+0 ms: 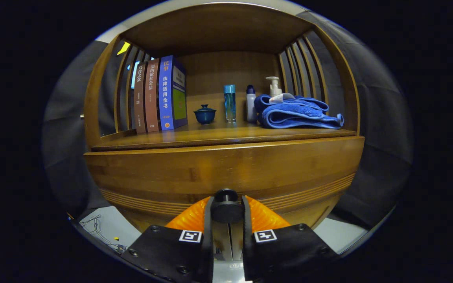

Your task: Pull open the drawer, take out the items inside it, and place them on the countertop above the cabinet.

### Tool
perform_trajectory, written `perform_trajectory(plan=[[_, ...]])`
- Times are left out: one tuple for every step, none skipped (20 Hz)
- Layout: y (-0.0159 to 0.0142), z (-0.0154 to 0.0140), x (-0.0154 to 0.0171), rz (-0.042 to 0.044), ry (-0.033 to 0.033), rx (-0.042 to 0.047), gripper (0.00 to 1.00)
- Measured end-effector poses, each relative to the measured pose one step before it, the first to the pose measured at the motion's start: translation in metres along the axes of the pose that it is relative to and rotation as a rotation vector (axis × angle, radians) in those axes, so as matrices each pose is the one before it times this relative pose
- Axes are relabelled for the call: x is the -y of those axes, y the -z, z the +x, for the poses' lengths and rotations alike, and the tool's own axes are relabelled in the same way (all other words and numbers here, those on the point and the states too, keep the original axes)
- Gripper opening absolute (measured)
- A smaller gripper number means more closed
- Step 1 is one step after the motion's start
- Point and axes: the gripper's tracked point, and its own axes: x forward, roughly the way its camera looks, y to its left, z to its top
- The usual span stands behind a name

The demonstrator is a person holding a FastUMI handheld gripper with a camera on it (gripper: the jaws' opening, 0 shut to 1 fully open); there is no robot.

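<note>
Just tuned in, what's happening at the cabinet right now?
A person-held gripper has its fingers closed on the dark round knob of the wooden drawer. The drawer front looks shut or barely pulled, and its contents are hidden. On the countertop above stand three books, a small lidded cup, bottles and a folded blue towel.

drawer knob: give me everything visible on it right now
The drawer knob is a dark, round, matte knob with a smaller cap in front of a wider disc, maybe plastic or painted metal. It sticks out from the lower middle of the wooden drawer front, below the countertop. It sits between the gripper jaws, which close in on both its sides and appear to press it. The drawer looks closed or barely moved.
</note>
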Motion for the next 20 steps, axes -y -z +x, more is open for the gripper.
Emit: perform_trajectory(plan=[[0.00222, -0.01076, 0.00067, -0.00232, -0.00101, 0.00479, 0.34], [0.00155, -0.00860, 0.00057, 0.00419, -0.00300, 0.00224, 0.34], [0.00087, -0.00970, 0.00046, 0.00661, -0.00338, 0.00344, 0.34], [0.00200, -0.00908, 0.00124, 0.00265, -0.00123, -0.00057, 0.34], [0.00103, -0.00882, 0.00070, -0.00029, -0.00258, 0.00281, 0.34], [0.00240, -0.00984, 0.00083, -0.00218, -0.00246, -0.00124, 0.34], [0.00086, -0.00885, 0.00003, -0.00220, -0.00273, 0.00123, 0.34], [0.00181, -0.00819, 0.00126, -0.00169, -0.00333, -0.00037, 0.34], [0.00103, -0.00769, 0.00058, 0.00116, -0.00423, -0.00115, 0.34], [0.00116, -0.00833, 0.00067, 0.00408, -0.00346, 0.00038, 0.34], [0.00085, -0.00746, 0.00077, 0.00029, -0.00243, -0.00234, 0.34], [0.00174, -0.00661, 0.00070, 0.00090, -0.00149, -0.00058, 0.34], [0.00066, -0.00486, 0.00005, -0.00191, -0.00075, -0.00100, 0.34], [0.00132, -0.00589, 0.00060, -0.00130, -0.00004, 0.00262, 0.33], [0.00099, -0.00485, 0.00014, -0.00005, -0.00115, -0.00039, 0.34], [0.00151, -0.00470, 0.00051, 0.00369, -0.00071, 0.00244, 0.34], [0.00209, -0.00399, 0.00006, -0.00159, -0.00028, 0.00174, 0.34], [0.00235, -0.00331, 0.00063, -0.00812, -0.00265, 0.00184, 0.34], [0.00444, -0.00390, 0.00040, -0.00823, -0.00359, -0.00300, 0.33], [0.00042, -0.00406, -0.00027, -0.00408, -0.00629, 0.00603, 0.33]])
